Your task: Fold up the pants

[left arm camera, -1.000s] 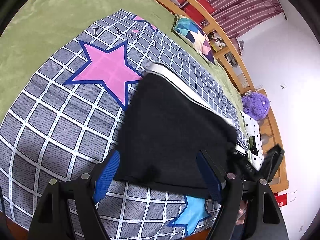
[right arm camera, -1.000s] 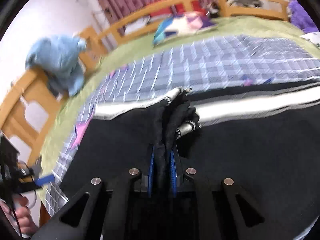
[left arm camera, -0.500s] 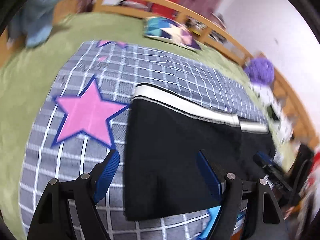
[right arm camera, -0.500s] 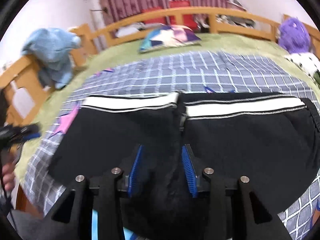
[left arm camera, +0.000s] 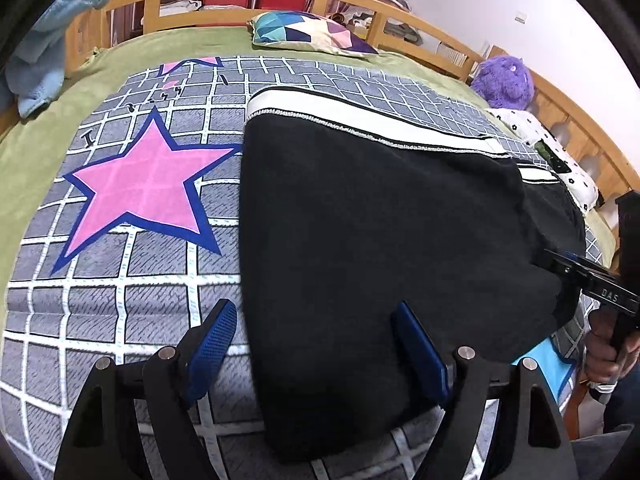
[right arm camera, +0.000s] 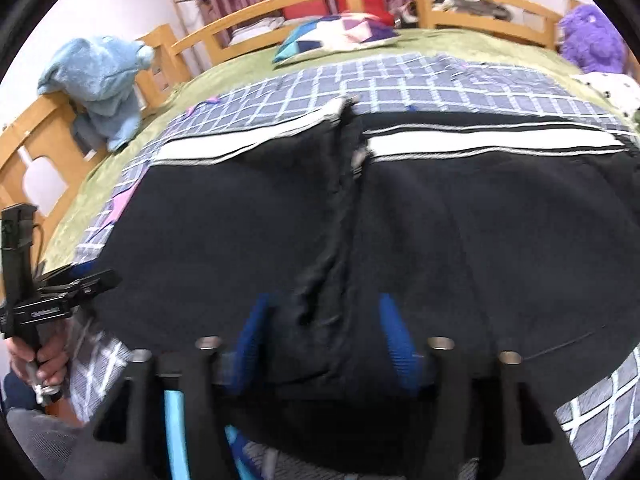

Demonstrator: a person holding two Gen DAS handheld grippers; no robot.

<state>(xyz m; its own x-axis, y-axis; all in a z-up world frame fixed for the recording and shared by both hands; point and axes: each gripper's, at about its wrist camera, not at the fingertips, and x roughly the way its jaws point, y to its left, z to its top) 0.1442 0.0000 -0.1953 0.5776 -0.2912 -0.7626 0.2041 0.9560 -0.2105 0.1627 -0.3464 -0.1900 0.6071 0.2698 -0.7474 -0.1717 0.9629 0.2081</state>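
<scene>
Black pants (left arm camera: 380, 220) with a white side stripe (left arm camera: 360, 114) lie flat, folded over, on the grey checked blanket (left arm camera: 132, 280). They also fill the right wrist view (right arm camera: 440, 220). My left gripper (left arm camera: 316, 344) is open and empty, low over the pants' near left edge. My right gripper (right arm camera: 324, 328) is open, its blue pads (right arm camera: 394, 340) on either side of a ridge of black cloth at the folded edge. The right gripper also shows at the right of the left wrist view (left arm camera: 592, 280).
The blanket has a pink star (left arm camera: 144, 188) and lies on a green bed cover (left arm camera: 36, 132). A patterned pillow (left arm camera: 308, 32), a purple plush toy (left arm camera: 504, 80), a blue towel on the wooden rail (right arm camera: 100, 84) and a white dotted cushion (left arm camera: 560, 164) sit around.
My right gripper has opened and let go of the bunched pants, which now lie flat. My left gripper has swung to look across the bed and stayed open.
</scene>
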